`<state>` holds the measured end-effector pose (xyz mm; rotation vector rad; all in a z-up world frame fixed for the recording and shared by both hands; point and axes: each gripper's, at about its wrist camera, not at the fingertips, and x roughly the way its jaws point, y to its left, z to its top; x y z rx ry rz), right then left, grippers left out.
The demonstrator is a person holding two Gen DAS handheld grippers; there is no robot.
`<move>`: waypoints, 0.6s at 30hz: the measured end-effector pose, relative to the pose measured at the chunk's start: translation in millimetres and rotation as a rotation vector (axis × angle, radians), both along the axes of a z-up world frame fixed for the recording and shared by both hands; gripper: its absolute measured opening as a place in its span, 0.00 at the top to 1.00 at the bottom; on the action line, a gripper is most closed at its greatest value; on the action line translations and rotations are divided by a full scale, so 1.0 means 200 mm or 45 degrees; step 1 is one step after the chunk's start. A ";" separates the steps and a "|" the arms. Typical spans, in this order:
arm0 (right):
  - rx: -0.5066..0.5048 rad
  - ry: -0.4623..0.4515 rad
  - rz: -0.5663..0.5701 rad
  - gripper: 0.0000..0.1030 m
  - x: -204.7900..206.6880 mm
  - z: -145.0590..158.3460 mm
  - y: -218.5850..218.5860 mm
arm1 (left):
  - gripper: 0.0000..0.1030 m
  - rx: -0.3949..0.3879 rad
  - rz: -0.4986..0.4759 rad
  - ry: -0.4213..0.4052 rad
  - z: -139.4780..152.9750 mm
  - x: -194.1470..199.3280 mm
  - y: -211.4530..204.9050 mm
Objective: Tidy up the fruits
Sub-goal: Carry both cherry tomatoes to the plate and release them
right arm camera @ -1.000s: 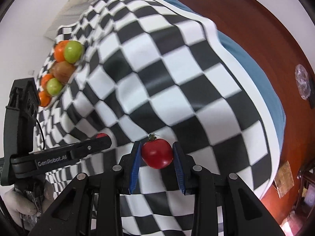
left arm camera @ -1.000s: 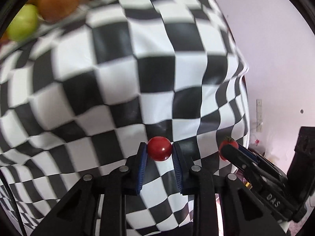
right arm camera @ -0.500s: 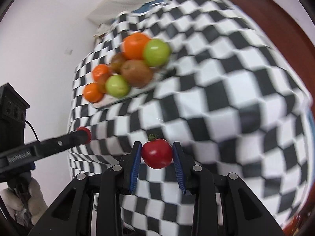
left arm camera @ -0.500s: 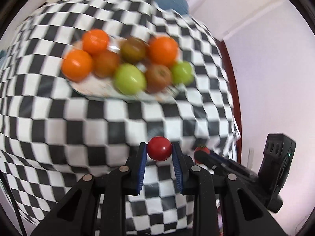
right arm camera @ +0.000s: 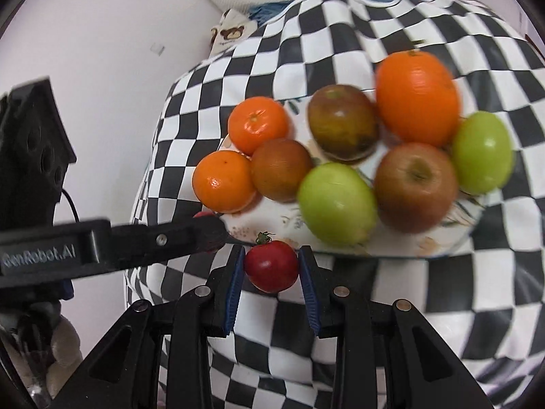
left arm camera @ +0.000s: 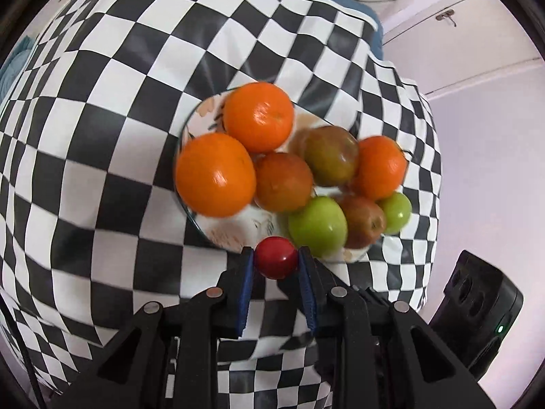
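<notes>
Already the plate (left arm camera: 218, 235) carries eight fruits, while each tool, left (left arm camera: 276, 262) and right (right arm camera: 271, 267), grips an unplaced tomato.

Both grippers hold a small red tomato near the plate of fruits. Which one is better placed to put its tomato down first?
Probably left. The left gripper holds its tomato at the plate edge, facing a bare patch. The right gripper's tomato is also near, but a green apple fills the plate ahead.
</notes>
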<state>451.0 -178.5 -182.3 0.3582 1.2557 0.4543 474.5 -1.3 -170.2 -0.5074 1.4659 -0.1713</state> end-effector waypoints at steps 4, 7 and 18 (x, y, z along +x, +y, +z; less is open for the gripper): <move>-0.020 0.010 0.006 0.66 0.06 -0.04 0.06 | 0.77 0.006 0.001 0.023 -0.02 0.05 0.01; -0.031 0.014 0.002 0.66 0.09 -0.06 0.07 | 0.77 0.016 0.005 0.021 -0.01 0.06 0.02; -0.021 -0.020 -0.022 0.19 0.06 -0.01 0.11 | 0.32 0.170 -0.058 -0.043 0.08 0.09 -0.03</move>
